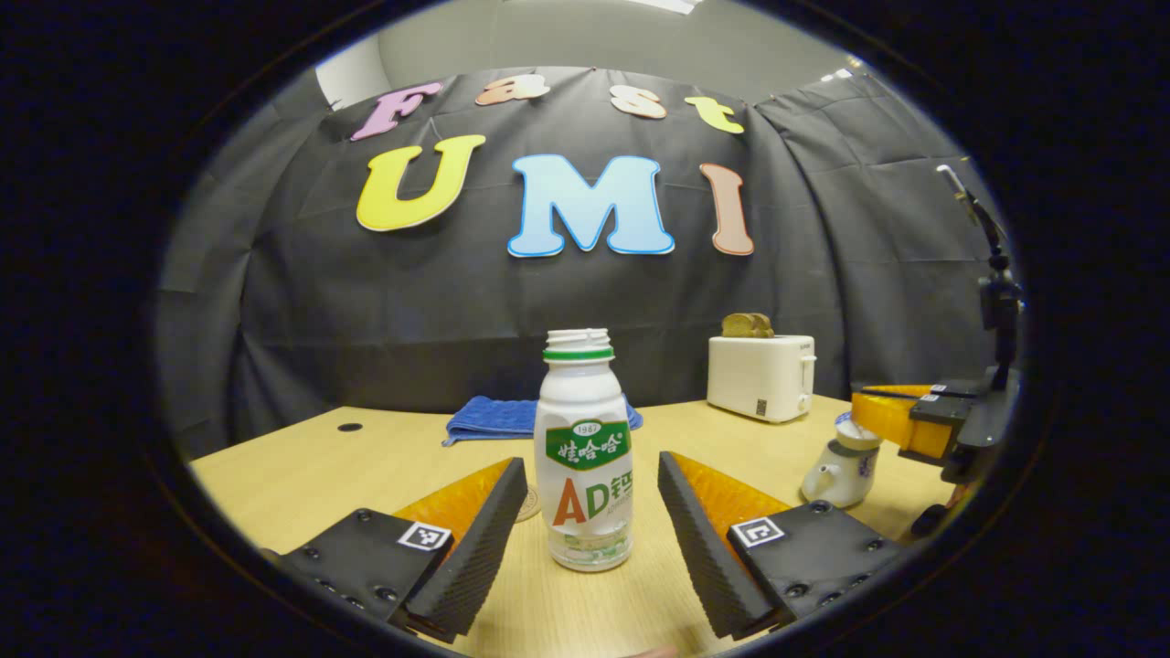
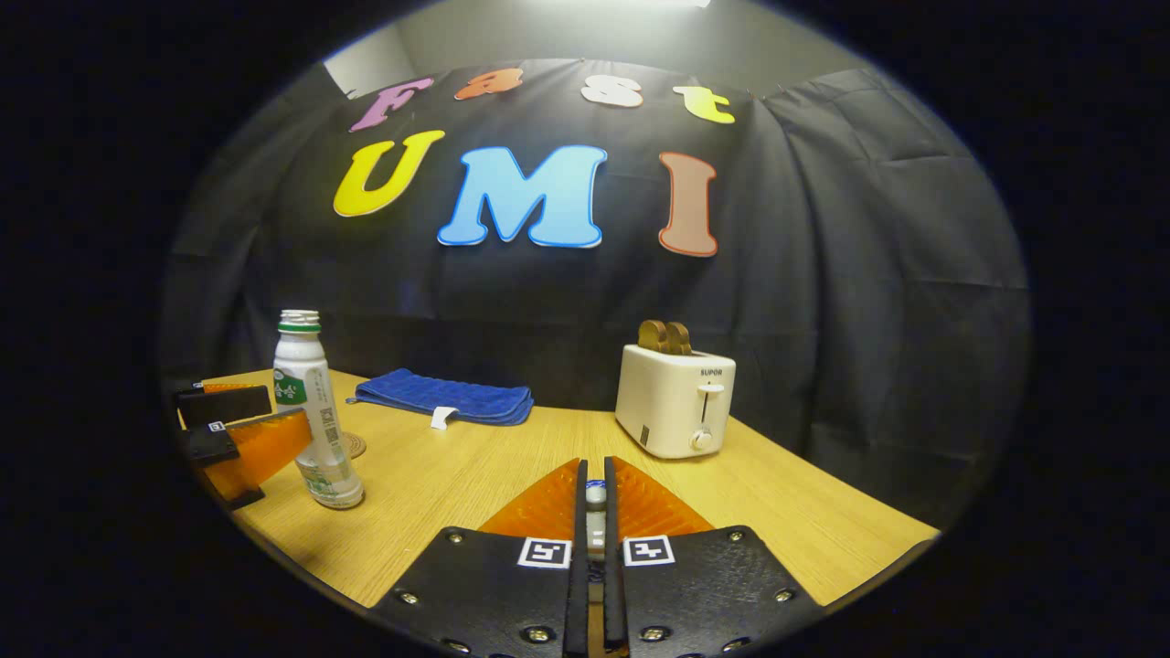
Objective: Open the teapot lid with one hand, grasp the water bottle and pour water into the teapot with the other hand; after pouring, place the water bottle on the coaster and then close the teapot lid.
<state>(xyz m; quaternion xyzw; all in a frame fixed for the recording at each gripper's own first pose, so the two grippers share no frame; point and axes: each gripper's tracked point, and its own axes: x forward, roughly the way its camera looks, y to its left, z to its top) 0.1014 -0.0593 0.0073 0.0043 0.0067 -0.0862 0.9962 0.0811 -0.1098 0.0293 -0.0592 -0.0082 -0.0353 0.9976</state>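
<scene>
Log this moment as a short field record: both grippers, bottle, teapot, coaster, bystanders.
left gripper: open, fingers either side of the water bottle, not touching it
water bottle: upright on the table, uncapped
right gripper: nearly closed on the teapot lid knob
teapot: small white pot on the table, lid in place
coaster: just behind the bottle, bare
bystanders: blue towel, white toaster with toast
</scene>
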